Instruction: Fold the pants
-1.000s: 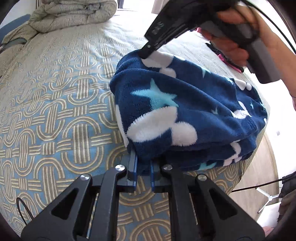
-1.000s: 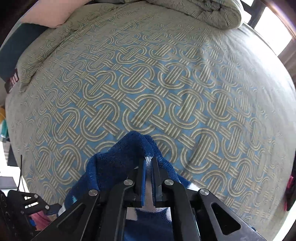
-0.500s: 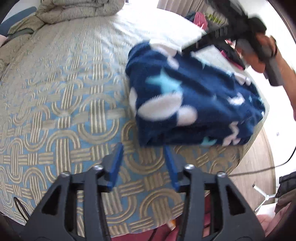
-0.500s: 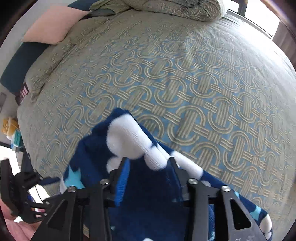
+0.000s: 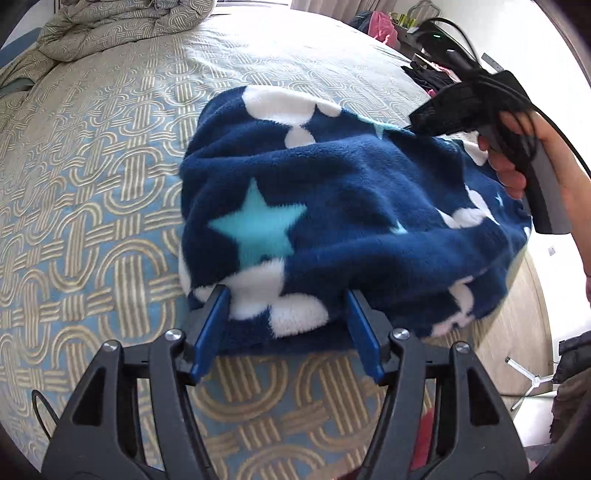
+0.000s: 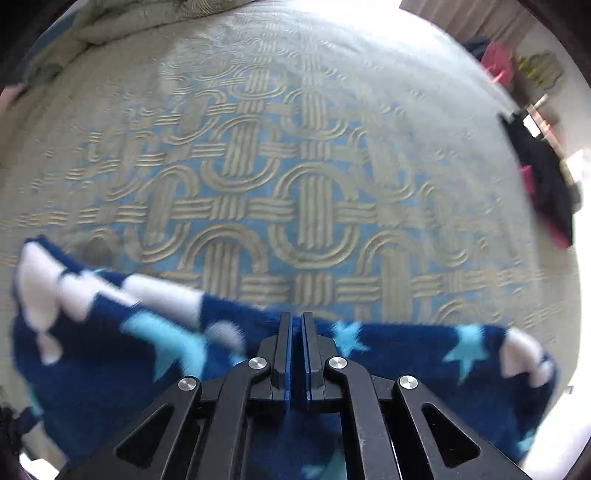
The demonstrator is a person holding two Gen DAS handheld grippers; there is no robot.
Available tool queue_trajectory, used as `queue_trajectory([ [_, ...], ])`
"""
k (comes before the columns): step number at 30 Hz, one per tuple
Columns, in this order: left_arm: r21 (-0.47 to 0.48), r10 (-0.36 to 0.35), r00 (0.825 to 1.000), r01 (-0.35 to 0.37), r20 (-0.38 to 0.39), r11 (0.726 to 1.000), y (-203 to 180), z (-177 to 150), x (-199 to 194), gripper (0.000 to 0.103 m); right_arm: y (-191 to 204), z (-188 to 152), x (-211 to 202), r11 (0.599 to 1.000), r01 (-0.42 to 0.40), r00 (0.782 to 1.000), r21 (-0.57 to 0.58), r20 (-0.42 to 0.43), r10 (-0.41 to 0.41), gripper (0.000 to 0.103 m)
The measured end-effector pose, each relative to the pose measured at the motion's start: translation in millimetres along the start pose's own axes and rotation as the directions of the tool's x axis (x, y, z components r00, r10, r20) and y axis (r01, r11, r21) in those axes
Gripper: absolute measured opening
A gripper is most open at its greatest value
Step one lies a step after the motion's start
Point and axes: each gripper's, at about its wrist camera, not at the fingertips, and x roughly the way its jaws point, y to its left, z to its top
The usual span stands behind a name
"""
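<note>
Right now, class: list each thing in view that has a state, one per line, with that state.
Pants: folded into a bundle, lying on the bed.
Left claw: open, straddling the bundle's near edge.
Right claw: shut, over the pants.
Duvet: bunched at the bed's far end.

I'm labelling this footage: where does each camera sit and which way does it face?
Left wrist: on the left gripper, jaws open, facing the folded pants on the bed; the right hand shows.
Right wrist: on the right gripper, jaws closed, above the pants, facing across the bed.
Shared: pants, bed.
</note>
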Motion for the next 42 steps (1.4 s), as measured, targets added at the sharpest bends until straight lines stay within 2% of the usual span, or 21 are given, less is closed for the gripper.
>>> queue_trajectory([
  [4, -0.074, -0.076, 0.996, 0.073, -0.039, 0.995, 9, -10, -15, 0.065, -11, -30, -42, 0.987, -0.153, 0.986, -0.050, 0.066, 0.156, 0.008],
  [5, -0.111, -0.109, 0.994, 0.105, -0.028, 0.988, 13, -8, -21, 0.064, -10, -39, -50, 0.971, -0.228, 0.970, -0.072, 0.074, 0.233, 0.010],
  [7, -0.146, -0.128, 0.992, 0.128, 0.014, 0.981, 15, 1, -31, 0.065, -2, -61, -57, 0.912, -0.397, 0.914, -0.106, 0.049, 0.404, 0.026],
  [8, -0.143, -0.128, 0.991, 0.134, 0.051, 0.981, 14, 7, -39, 0.065, 4, -74, -55, 0.890, -0.443, 0.895, -0.108, 0.015, 0.447, 0.027],
  [9, -0.131, -0.115, 0.991, 0.124, 0.070, 0.984, 14, 14, -41, 0.065, 10, -87, -44, 0.885, -0.452, 0.892, -0.111, -0.035, 0.451, 0.028],
  [10, -0.116, -0.082, 0.993, 0.092, 0.084, 0.989, 12, 22, -42, 0.065, 14, -103, -31, 0.903, -0.410, 0.912, -0.126, -0.090, 0.401, 0.027],
  [12, -0.103, -0.059, 0.994, 0.068, 0.087, 0.992, 13, 31, -36, 0.065, 8, -126, -25, 0.913, -0.387, 0.922, -0.133, -0.038, 0.385, 0.027],
  [13, -0.105, -0.057, 0.995, 0.065, 0.077, 0.992, 11, 37, -31, 0.065, -1, -135, -29, 0.908, -0.403, 0.914, -0.116, 0.007, 0.407, 0.027],
  [17, -0.057, -0.058, 0.998, 0.058, 0.006, 0.997, -1, 38, 1, 0.065, -36, -147, -32, 0.891, -0.454, 0.890, 0.017, 0.038, 0.453, 0.027],
  [19, -0.024, 0.001, 0.999, -0.002, -0.039, 1.000, -10, 27, 16, 0.065, -45, -153, -39, 0.883, -0.468, 0.884, 0.039, 0.041, 0.466, 0.027],
  [24, 0.090, 0.101, 0.995, -0.100, -0.008, 0.991, -33, 10, 6, 0.066, -59, -141, -45, 0.878, -0.468, 0.883, 0.102, 0.089, 0.461, 0.028],
  [28, 0.052, 0.051, 0.998, -0.050, -0.023, 0.997, -34, 15, -7, 0.066, -59, -120, -47, 0.837, -0.538, 0.837, 0.101, 0.179, 0.517, 0.029],
  [29, 0.038, 0.027, 1.000, -0.027, -0.015, 0.999, -39, 19, -9, 0.066, -56, -114, -41, 0.843, -0.529, 0.843, 0.095, 0.172, 0.510, 0.030],
  [30, 0.032, 0.014, 1.000, -0.014, -0.007, 0.999, -42, 23, -11, 0.066, -52, -110, -29, 0.881, -0.460, 0.883, 0.107, 0.157, 0.442, 0.030],
  [31, 0.026, 0.001, 1.000, -0.001, 0.007, 1.000, -45, 28, -13, 0.066, -50, -106, -14, 0.934, -0.330, 0.941, 0.138, 0.128, 0.313, 0.024],
  [32, 0.027, -0.005, 1.000, 0.004, 0.030, 1.000, -48, 33, -16, 0.068, -50, -105, -3, 0.940, -0.301, 0.952, 0.160, 0.115, 0.285, 0.023],
  [34, 0.052, -0.012, 0.998, 0.009, 0.067, 0.999, -60, 44, -12, 0.073, -57, -104, 1, 0.903, -0.351, 0.936, 0.246, 0.130, 0.328, 0.023],
  [36, 0.090, -0.026, 0.997, 0.019, 0.070, 0.996, -74, 53, -1, 0.076, -62, -102, -6, 0.895, -0.358, 0.933, 0.265, 0.130, 0.334, 0.024],
  [38, 0.132, -0.050, 0.999, 0.048, 0.013, 0.990, -86, 57, 26, 0.076, -61, -106, -14, 0.901, -0.354, 0.934, 0.251, 0.144, 0.327, 0.025],
  [40, 0.133, -0.018, 0.997, 0.028, -0.076, 0.991, -89, 49, 59, 0.076, -63, -115, -23, 0.914, -0.328, 0.942, 0.237, 0.158, 0.297, 0.026],
  [42, 0.150, 0.016, 0.999, -0.010, -0.037, 0.989, -91, 43, 63, 0.076, -72, -127, -36, 0.932, -0.277, 0.955, 0.236, 0.173, 0.240, 0.027],
])
